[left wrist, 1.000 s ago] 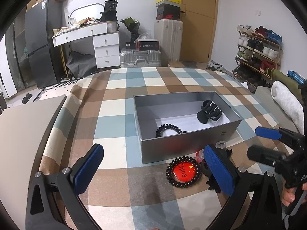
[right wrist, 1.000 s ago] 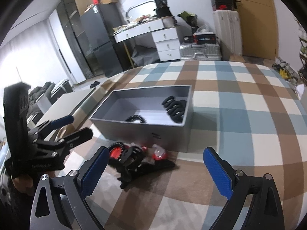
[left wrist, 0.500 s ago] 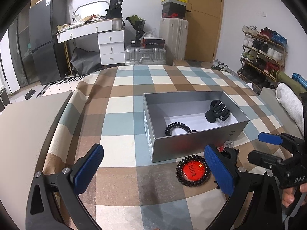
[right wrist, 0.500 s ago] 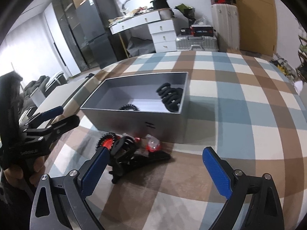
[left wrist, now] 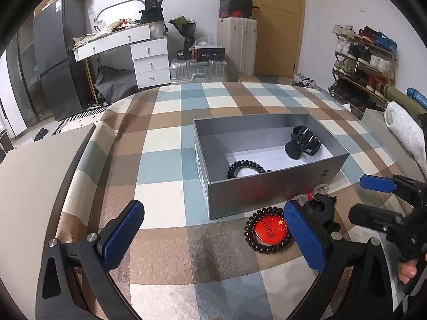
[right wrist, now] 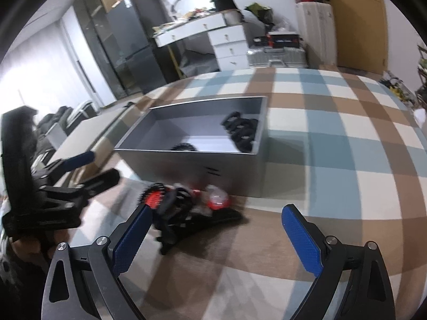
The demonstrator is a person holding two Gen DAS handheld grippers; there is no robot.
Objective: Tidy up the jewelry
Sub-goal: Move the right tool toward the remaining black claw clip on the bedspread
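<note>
Hovering low at frame bottom, the left gripper (left wrist: 213, 229) and right gripper (right wrist: 218, 234) are held spread and empty. The open grey rectangular cardboard box (left wrist: 269, 189) is kept centre-frame as the container; the black beaded bracelet around a red disc (left wrist: 268, 230) waits just below it, the black claw hair clip (left wrist: 303, 145) already inside.

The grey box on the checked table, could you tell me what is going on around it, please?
A person holds a claw in each hand, sorting hair accessories into the grey box. A black hair claw clip and a black coil hair tie already lie inside. A red badge ringed by another coil tie and a black clip wait in front. The left claw and right claw are open, holding nothing.
</note>
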